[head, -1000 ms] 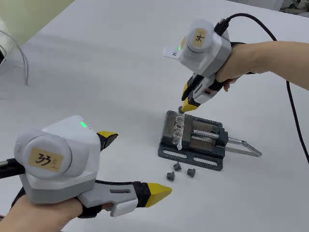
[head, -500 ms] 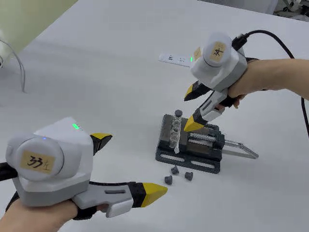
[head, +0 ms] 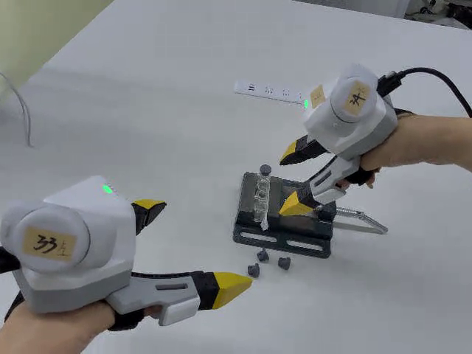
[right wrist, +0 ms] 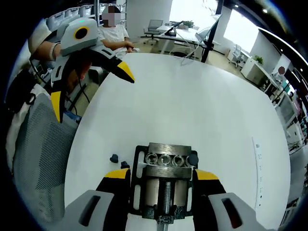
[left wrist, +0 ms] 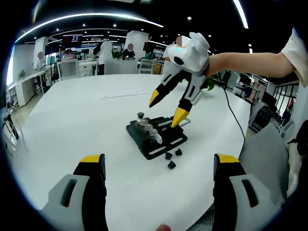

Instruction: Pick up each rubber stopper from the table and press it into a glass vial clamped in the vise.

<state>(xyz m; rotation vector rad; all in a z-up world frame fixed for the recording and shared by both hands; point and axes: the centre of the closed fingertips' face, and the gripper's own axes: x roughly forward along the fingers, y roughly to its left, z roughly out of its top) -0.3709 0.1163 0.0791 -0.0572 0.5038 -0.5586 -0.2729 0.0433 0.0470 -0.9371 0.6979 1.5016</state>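
- Now right tongs [head: 290, 182] are hovering open, empty, above the vise [head: 280, 240], one stopper [head: 265, 170] sitting in its end vial [head: 263, 182].
- Left tongs [head: 195, 243] are idling open, empty, leaving loose stoppers [head: 283, 262] beside the vise reachable.

A tag [head: 50, 245] on the left hand-held gripper [head: 193, 245] reads "33"; the right hand-held gripper [head: 290, 183]'s is unreadable.

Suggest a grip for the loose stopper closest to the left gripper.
Take the stopper across its sides, coming down from above with the left gripper, jaws straddling it. It sits low and squat on the table, and it lies apart from the other two stoppers, leaving room either side. Which end is up is too small to tell.
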